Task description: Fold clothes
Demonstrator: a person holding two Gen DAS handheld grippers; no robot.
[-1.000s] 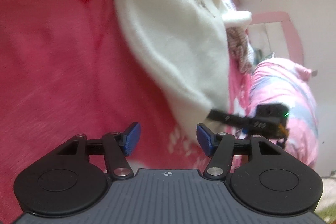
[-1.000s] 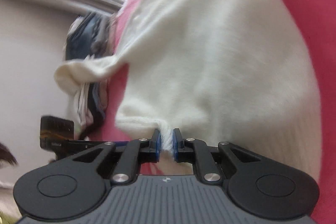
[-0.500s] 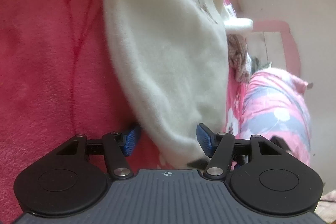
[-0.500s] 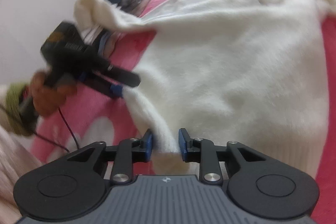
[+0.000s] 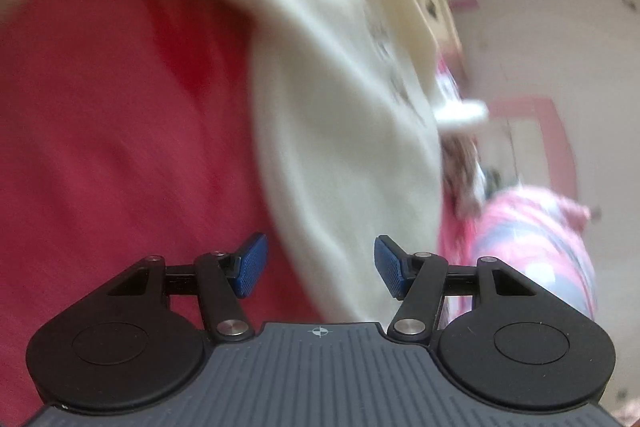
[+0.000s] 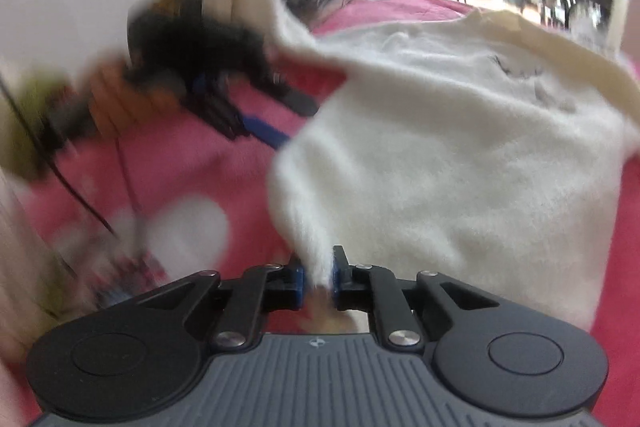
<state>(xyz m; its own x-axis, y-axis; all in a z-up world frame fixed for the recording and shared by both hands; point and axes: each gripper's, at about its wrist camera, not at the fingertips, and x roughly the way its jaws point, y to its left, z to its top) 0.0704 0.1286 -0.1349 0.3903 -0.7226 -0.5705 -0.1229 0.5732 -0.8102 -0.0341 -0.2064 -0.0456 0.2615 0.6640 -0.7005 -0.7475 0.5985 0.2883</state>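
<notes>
Pinching the hem corner of the cream sweater [image 6: 460, 155] is what the right tongs [image 6: 318, 277] are being used for here, and the blue pads are being squeezed in on a thick fold of knit with barely any gap left. That corner is held right at the tips so the edge can be carried up and over, which looks like the start of a fold.

The rest of the sweater is spread ahead of those tongs and off to their right, laid flat on the red bedspread [image 6: 624, 247]. It's probably kept flat so only the gripped side gets lifted.

The left tongs [image 5: 320, 273] are held roughly half open. Sweater fabric is seen running between the pads [image 5: 250, 269] in the left wrist view, but neither pad is pressed against it, so nothing is gripped on that side yet. In the right wrist view the left tongs show up blurred, ahead and to the left, right by the sweater's other edge. Most likely they're being lined up there to grab the matching corner, so both ends get lifted evenly.

A pink floral quilt [image 5: 532, 251] is bunched off to the right of the left tongs, out of the way.
</notes>
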